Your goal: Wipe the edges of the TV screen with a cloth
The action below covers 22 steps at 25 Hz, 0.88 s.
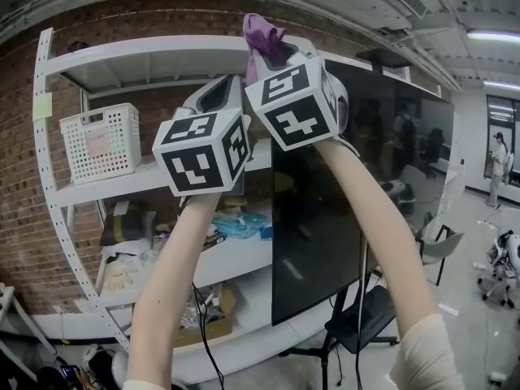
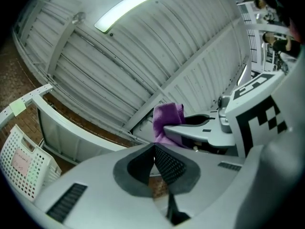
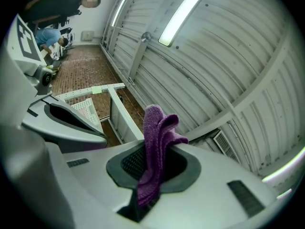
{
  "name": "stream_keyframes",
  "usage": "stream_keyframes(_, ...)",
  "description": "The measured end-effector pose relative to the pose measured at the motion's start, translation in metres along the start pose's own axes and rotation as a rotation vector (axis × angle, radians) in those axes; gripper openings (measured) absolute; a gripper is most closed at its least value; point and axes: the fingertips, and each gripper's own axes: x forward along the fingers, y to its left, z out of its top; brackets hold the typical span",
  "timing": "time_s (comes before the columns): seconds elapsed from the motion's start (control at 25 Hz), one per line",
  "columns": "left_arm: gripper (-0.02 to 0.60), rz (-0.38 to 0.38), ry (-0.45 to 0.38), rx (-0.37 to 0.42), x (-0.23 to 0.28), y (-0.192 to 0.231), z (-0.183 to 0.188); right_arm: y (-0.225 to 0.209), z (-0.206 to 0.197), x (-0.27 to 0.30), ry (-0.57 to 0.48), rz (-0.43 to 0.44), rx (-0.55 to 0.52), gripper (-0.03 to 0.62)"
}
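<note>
Both arms are raised toward the top left corner of the black TV screen (image 1: pixel 366 193) on its stand. My right gripper (image 1: pixel 272 51) is shut on a purple cloth (image 1: pixel 262 35), which sticks up above the screen's top edge; the same cloth (image 3: pixel 155 151) hangs folded between its pads in the right gripper view. Just left of it and slightly lower, my left gripper (image 1: pixel 215 96) is shut with nothing between its pads (image 2: pixel 164 163). The purple cloth (image 2: pixel 167 120) and the right gripper show beyond it against the ceiling.
A white metal shelf unit (image 1: pixel 146 55) stands against the brick wall behind the TV's left edge, with a white basket (image 1: pixel 101 140) and clutter on it. An office chair (image 1: pixel 370 315) sits below the screen. A person (image 1: pixel 497 165) stands far right.
</note>
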Motion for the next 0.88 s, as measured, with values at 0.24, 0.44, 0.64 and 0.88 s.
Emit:
stream_keyframes(0.24,0.015,-0.005,-0.009,0.015,0.003,0.002,0.006,-0.02,0.015,-0.01,-0.074,-0.028,-0.075,0.051)
stream_keyframes(0.44,0.015,-0.019,-0.038,0.072,0.0,-0.009,0.019,-0.072,0.027,-0.02,-0.079,-0.211,-0.408,0.051)
stream_keyframes(0.64,0.015,-0.055,-0.034,0.102,0.004,-0.022,0.026,-0.062,0.008,-0.018,-0.064,-0.115,-0.745,0.051)
stream_keyframes(0.88,0.015,-0.063,-0.029,0.014,0.01,-0.031,0.025,-0.025,-0.019,-0.015,0.016,0.113,-0.884,0.051)
